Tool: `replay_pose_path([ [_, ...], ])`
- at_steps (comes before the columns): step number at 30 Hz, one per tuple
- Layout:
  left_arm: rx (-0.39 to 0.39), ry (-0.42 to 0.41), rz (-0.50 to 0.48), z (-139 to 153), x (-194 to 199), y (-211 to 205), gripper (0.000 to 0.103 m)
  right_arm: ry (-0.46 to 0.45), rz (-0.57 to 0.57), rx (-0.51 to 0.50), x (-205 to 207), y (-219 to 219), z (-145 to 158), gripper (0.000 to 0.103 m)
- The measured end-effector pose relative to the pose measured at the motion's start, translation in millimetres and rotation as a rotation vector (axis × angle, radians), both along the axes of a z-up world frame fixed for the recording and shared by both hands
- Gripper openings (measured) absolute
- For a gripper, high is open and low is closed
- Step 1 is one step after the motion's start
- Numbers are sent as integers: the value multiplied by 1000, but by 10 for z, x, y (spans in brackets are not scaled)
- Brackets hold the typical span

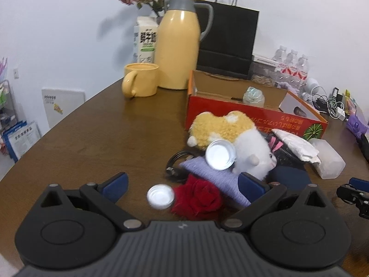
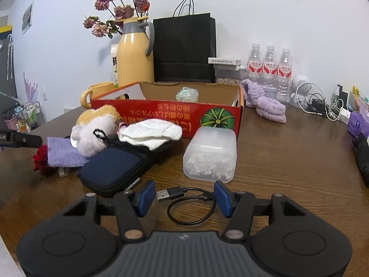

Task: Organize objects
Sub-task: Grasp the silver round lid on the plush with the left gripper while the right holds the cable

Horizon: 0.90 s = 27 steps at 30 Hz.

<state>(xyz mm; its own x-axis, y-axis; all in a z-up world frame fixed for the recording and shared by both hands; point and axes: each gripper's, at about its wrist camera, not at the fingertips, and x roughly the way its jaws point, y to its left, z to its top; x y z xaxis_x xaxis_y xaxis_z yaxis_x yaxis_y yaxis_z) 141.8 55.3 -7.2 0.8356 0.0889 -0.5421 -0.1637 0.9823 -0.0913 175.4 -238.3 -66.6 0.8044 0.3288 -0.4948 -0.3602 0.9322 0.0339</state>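
Left tool (image 1: 182, 185) hangs spread wide over the brown surface (image 1: 92, 138), nothing clamped, a white cap (image 1: 160, 196) and red fabric rose (image 1: 198, 199) lying between its fingers. Right tool (image 2: 182, 198) has its fingers on either side of a coiled black USB cable (image 2: 189, 205), pads not touching it. Just ahead sits the frosted plastic box (image 2: 211, 154), with the red cardboard box (image 2: 166, 117) behind.

A box (image 2: 166, 115) stands mid-worktop (image 2: 288, 161), a jug (image 2: 135, 57) and bag (image 2: 184, 48) behind it, bottles (image 2: 268, 69) toward the right edge, a cable (image 2: 191, 205) in front.
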Motion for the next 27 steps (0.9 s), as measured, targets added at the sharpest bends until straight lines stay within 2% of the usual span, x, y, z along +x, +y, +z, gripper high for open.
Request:
replay_pose_path([
  [6, 106, -35, -13, 29, 251, -175, 103, -30, 13, 14, 3, 55, 84, 55],
  [9, 122, -29, -5, 24, 395, -186, 103, -41, 21, 21, 16, 84, 112, 55],
  [12, 149, -11, -10, -12, 535, -200, 95, -47, 26, 25, 39, 110, 128, 55],
  [13, 153, 3, -16, -33, 583, -198, 90, -48, 27, 26, 48, 116, 131, 55],
  [15, 150, 28, -30, -75, 655, -191, 74, -51, 29, 28, 61, 128, 135, 55],
  [17, 136, 56, -48, -119, 721, -169, 50, -54, 32, 30, 68, 134, 143, 55],
  [18, 128, 64, -60, -139, 743, -159, 43, -56, 32, 30, 72, 136, 144, 55],
  [19, 120, 70, -74, -154, 758, -150, 28, -57, 33, 31, 74, 138, 147, 55],
  [20, 107, 72, -90, -167, 765, -139, 16, -59, 35, 32, 75, 139, 150, 55],
  [22, 94, 64, -105, -173, 754, -132, 7, -61, 36, 33, 71, 143, 153, 55],
  [27, 94, 21, -101, -115, 639, -113, 5, -70, 37, 37, 59, 153, 173, 55],
])
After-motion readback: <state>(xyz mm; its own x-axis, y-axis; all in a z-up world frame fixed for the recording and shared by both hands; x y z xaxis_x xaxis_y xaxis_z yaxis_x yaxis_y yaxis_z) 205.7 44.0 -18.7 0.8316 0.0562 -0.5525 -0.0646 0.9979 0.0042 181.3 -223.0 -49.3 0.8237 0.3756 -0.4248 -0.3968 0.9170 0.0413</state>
